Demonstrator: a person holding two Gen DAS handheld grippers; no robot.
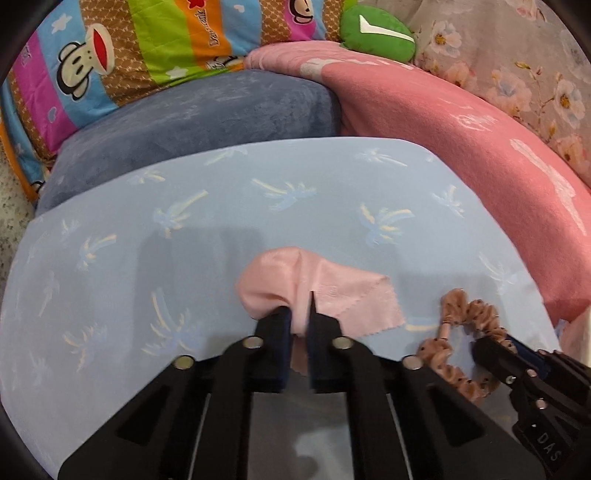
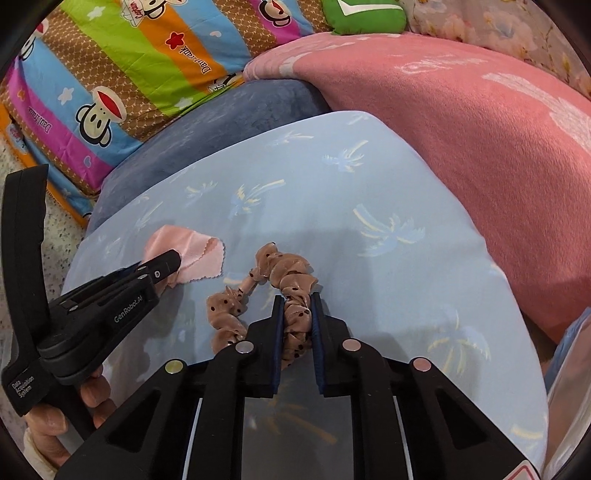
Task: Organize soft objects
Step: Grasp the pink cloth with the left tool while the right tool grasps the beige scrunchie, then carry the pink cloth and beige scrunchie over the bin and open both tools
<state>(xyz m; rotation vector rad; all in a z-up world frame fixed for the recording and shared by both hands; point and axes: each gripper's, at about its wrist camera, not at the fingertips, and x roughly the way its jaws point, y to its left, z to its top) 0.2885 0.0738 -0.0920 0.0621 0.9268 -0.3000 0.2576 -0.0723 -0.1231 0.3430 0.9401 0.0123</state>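
A small pale pink cloth (image 1: 295, 284) with a zigzag edge lies bunched on the light blue palm-print pillow (image 1: 221, 206); my left gripper (image 1: 300, 314) is shut on its near fold. The same cloth (image 2: 192, 251) shows at the left of the right wrist view, pinched by the left gripper (image 2: 173, 264). A tan dotted scrunchie (image 2: 280, 280) rests on the blue pillow (image 2: 369, 221), and my right gripper (image 2: 298, 306) is shut on its right loop. In the left wrist view the scrunchie (image 1: 465, 332) sits at the lower right with the right gripper (image 1: 480, 347) on it.
Behind the light blue pillow lie a dark blue plush cushion (image 1: 192, 122), a pink blanket (image 1: 461, 147), a striped cartoon-monkey quilt (image 1: 110, 55), a green plush (image 1: 373, 33) and floral fabric (image 1: 517, 62). A hand (image 2: 66, 410) holds the left gripper. Speckled floor (image 2: 62, 236) shows at the left.
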